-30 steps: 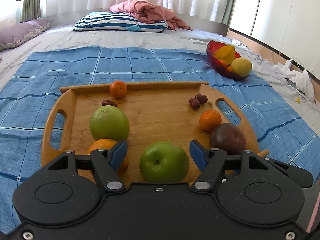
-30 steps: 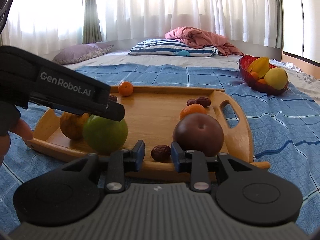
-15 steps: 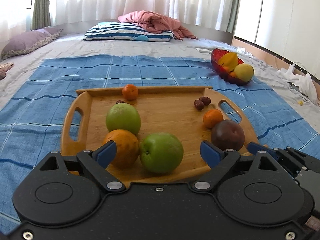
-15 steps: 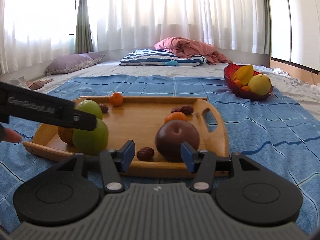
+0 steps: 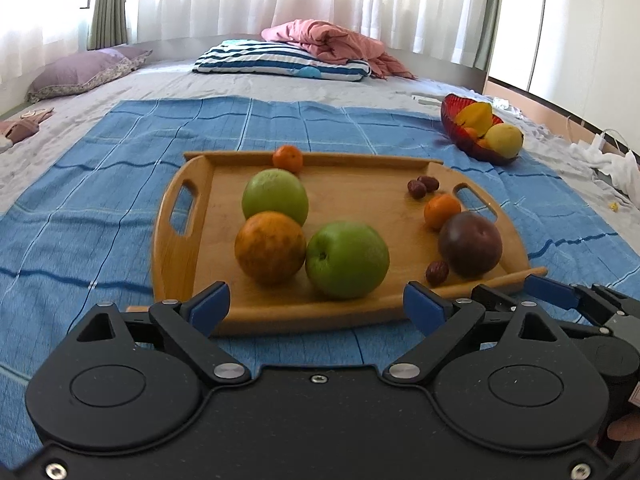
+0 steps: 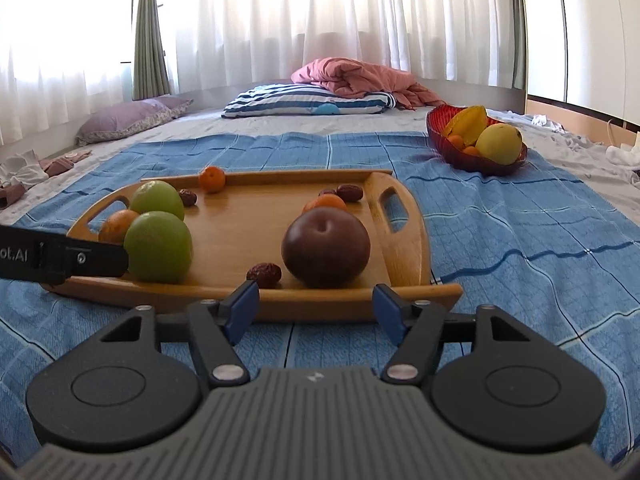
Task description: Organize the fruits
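A wooden tray point(image 5: 360, 204) point(image 6: 248, 216) lies on a blue cloth on the bed. On it sit a green apple point(image 5: 347, 259) point(image 6: 158, 247), an orange point(image 5: 270, 247), a second green fruit point(image 5: 275, 201), a dark purple fruit point(image 5: 470, 243) point(image 6: 325, 247), two small tangerines point(image 5: 287, 158) point(image 5: 442, 211) and several dates point(image 5: 437, 272). My left gripper point(image 5: 316, 307) is open and empty, just short of the tray's near edge. My right gripper point(image 6: 314, 307) is open and empty, in front of the purple fruit.
A red bowl point(image 5: 468, 136) point(image 6: 476, 160) with yellow fruits stands on the cloth at the back right. A striped pillow point(image 5: 280, 64) and a pink blanket point(image 5: 332, 40) lie at the far end. Blue cloth point(image 5: 100, 184) surrounds the tray.
Both grippers have pulled back from the tray and opened wider. The left one was around the green apple and is now clear of it.
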The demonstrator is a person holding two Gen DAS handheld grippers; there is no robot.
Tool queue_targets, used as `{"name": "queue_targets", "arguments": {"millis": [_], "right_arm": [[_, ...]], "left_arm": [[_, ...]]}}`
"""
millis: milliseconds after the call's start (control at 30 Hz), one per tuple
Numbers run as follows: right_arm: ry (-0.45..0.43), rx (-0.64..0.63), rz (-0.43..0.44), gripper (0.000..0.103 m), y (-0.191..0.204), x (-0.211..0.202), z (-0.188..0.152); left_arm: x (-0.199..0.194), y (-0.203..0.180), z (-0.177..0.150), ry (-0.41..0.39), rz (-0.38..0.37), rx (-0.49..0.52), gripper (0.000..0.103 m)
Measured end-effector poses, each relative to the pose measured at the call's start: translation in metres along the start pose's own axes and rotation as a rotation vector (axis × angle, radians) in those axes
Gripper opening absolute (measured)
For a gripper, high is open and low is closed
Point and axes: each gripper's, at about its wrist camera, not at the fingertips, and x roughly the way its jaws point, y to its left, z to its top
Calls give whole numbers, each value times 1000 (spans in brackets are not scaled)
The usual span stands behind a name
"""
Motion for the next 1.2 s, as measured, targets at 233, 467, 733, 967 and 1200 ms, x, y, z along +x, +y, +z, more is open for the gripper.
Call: {"name": "queue_targets", "arguments": {"millis": [233,467,733,967,1200], "right_arm": [[31,-16,-10,79,1,2,-6],[78,-32,-1,79,2,10,-13],[86,-54,5,86,7,15,-17],[99,-71,3,95,9,20,-19],[113,-65,-8,101,9,24,-19]], "left_arm": [[-1,0,-16,9,24,-11,97],[6,0,-31,50,34,-32,97],[16,1,-40,73,81,-29,100],[24,0,-44,81,116,-11,103],[28,1,-47,78,125,-12,103]]}}
